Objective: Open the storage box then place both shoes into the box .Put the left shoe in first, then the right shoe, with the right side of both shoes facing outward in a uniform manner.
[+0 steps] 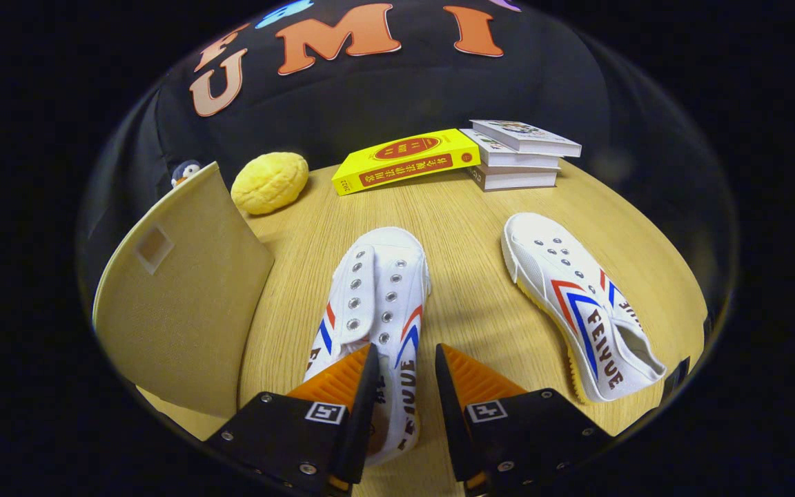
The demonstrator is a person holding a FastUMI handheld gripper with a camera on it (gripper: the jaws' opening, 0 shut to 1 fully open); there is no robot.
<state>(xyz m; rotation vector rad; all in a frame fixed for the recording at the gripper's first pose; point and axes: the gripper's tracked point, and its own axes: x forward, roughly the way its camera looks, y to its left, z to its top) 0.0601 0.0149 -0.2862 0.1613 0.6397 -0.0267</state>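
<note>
Pale wood grain covers the round table [466,228], and on it lie two white canvas shoes with red and blue chevron stripes. The nearer shoe [377,290] rests upright on its sole, toe pointing away toward the far side of the table, its eyelets and tongue facing up; its heel end sits between the fingers of the gripper [406,369], which are spread apart on either side of the shoe's right edge. The left finger overlaps the shoe's opening, while the right finger stands beside the shoe over bare wood; whether either one actually touches the canvas cannot be told. The second shoe [580,304] lies well apart to the right, tipped onto its side so that its striped flank faces up and its yellowish sole edge shows along the left. To the left of the nearer shoe stands the beige fabric storage box [183,304], its flap raised and tilted, with a small square patch near its upper corner. Beyond the box sits a yellow bun-shaped plush [270,181], and a small penguin figure [185,171] peeks over the flap. Farther back lie a yellow book [406,160] and, just beside it, a stack of three books [518,155].
</note>
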